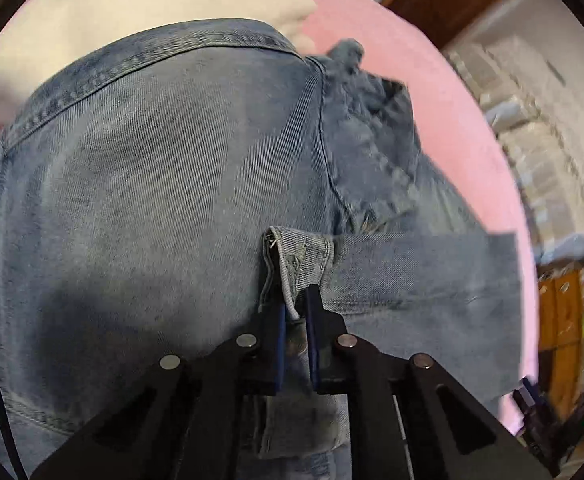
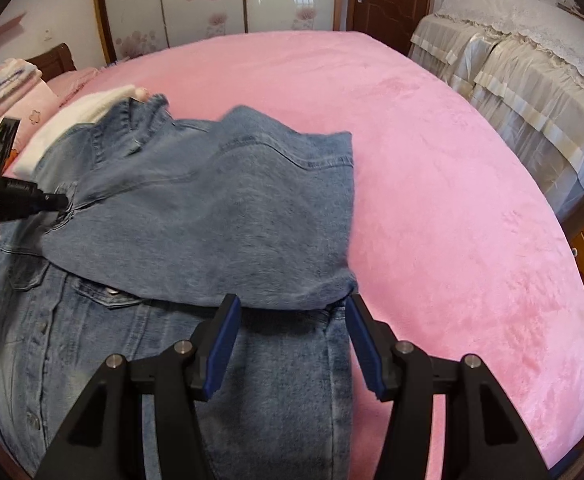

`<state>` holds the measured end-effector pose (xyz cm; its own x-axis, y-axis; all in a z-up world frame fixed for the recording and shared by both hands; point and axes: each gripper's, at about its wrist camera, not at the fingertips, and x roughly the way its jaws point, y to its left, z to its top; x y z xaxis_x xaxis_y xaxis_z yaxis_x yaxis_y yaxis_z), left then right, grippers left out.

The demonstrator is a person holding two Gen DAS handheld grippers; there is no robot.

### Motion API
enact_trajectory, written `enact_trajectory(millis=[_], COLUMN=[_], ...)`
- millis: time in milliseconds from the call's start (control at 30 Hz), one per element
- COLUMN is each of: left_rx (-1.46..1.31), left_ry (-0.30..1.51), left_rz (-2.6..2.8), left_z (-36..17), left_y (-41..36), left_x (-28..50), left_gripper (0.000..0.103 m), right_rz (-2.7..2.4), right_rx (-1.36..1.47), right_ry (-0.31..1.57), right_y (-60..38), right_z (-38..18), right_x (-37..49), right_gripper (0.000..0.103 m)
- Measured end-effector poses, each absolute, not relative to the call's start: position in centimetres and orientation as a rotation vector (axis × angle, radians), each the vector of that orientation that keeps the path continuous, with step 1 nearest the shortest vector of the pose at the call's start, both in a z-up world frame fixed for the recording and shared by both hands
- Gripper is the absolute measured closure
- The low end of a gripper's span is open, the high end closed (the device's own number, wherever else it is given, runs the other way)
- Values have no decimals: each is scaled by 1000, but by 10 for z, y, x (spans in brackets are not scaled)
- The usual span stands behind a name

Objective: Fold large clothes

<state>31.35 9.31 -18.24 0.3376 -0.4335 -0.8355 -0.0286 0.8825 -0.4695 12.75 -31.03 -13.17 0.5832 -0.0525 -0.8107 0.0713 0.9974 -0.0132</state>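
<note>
Denim jacket lies half-folded on the pink bed; left gripper pinches its cuff. Lay that sleeve flat across; right gripper hovers spread, empty.

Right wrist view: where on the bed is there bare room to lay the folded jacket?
The pink bed cover lies bare to the right of the denim jacket up to the far edge. The left side is crowded: a white garment by the collar, stacked bedding and the left gripper.
</note>
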Motion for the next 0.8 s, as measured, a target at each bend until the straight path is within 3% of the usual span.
enact_trajectory(millis=[33, 167, 200, 667, 767, 800], left_rx=[-474, -503, -507, -505, -505, -505], left_ry=[1215, 1212, 1207, 1230, 1224, 1218], left_rz=[-287, -307, -303, -435, -406, -391], left_z=[-182, -176, -174, -203, -208, -207], left_y=[97, 111, 115, 99, 102, 102], left_x=[316, 320, 320, 334, 334, 333], left_gripper=[92, 53, 49, 50, 78, 80], right_rz=[-71, -53, -51, -50, -48, -48], right_rx=[30, 81, 87, 149, 184, 200], right_ry=[949, 927, 922, 882, 877, 881], right_y=[-312, -320, -321, -342, -356, -362], right_z=[-131, -120, -118, -103, -104, -105], right_x=[130, 131, 131, 157, 179, 187], right_gripper=[49, 49, 49, 49, 49, 49])
